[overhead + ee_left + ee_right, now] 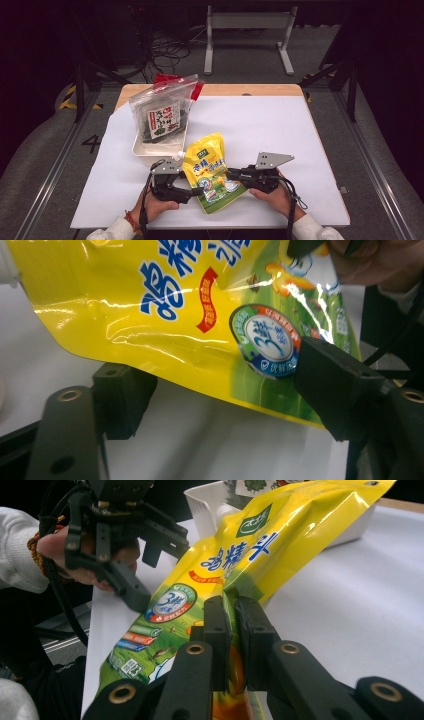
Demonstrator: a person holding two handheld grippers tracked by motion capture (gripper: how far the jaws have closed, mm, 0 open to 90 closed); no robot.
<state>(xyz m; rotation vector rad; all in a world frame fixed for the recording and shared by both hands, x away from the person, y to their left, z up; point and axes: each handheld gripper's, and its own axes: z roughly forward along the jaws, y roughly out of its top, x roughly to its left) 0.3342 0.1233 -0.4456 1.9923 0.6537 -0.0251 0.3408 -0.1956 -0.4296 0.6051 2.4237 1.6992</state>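
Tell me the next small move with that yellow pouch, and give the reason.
Probably close the left gripper on the yellow pouch. Its jaws stand apart around the pouch's lower edge, one below and one against the printed face, while the right gripper alone pinches it above the white sheet.

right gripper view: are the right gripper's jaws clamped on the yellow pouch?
Yes, the right gripper has both black jaws pressed flat against the edge of the yellow pouch, with the foil pinched between them.
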